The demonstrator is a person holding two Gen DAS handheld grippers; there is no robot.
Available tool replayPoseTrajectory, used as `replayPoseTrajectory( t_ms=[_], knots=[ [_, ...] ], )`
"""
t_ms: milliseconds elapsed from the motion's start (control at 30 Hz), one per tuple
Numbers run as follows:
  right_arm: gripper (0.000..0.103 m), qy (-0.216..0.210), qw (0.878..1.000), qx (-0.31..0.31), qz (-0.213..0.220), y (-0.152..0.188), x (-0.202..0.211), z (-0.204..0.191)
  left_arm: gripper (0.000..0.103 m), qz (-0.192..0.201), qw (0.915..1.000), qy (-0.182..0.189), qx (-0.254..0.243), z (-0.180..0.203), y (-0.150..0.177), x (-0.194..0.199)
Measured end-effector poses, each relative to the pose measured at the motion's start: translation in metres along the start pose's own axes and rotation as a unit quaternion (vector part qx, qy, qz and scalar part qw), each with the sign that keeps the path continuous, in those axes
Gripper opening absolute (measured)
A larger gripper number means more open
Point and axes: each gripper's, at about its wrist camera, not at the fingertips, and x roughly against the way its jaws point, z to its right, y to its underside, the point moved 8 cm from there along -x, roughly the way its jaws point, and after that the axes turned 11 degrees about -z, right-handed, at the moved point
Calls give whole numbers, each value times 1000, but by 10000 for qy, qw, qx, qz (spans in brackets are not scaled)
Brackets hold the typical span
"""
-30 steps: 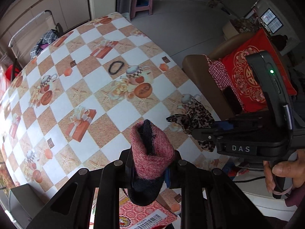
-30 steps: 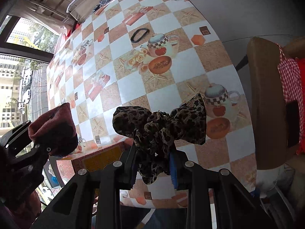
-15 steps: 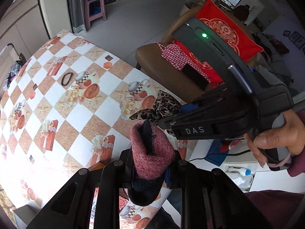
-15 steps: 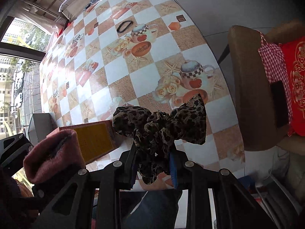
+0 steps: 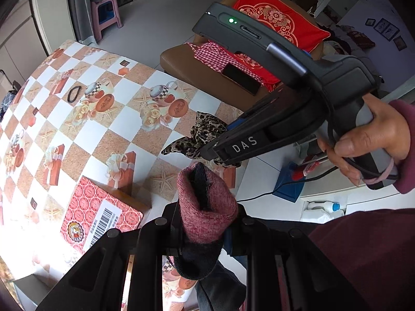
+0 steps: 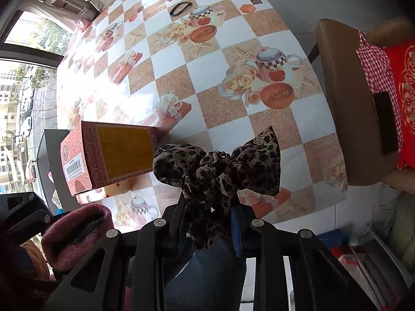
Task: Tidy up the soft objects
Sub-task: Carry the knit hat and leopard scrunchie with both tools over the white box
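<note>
Left gripper point(image 5: 205, 233): we see it clamped on the pink knit sock point(image 5: 206, 207), held at 6 o'clock in the left wrist view, above the table's point(image 5: 124, 119) near edge.
Right gripper point(image 6: 210, 223): closed on the leopard-print bow scrunchie point(image 6: 220, 165), centre of the right wrist view, bow lobes splayed past the pads.
Red box point(image 6: 111, 158): lies on the table at 9 o'clock of the scrunchie.
Black hair tie point(image 6: 180, 7): on the far table, 12 o'clock, not yet collected.
Handling: we judge both items light, limp and compressible; we would pinch each at its bunched middle, since loose ends would slip out.
</note>
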Motion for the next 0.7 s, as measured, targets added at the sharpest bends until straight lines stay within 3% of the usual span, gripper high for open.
replayPoseTrajectory(
  t_ms=[233,400,700],
  knots=[
    [29,126,9972,608,-406,19,-22,-28,24,15,10000,-74,-31,-3,35,8],
    [29,152,9927,1024,-622,32,-33,-54,24,70,9995,-84,296,-19,57,15],
    [29,273,9709,2112,-1097,59,-52,-114,24,340,9950,-70,941,-51,99,34]
  ],
)
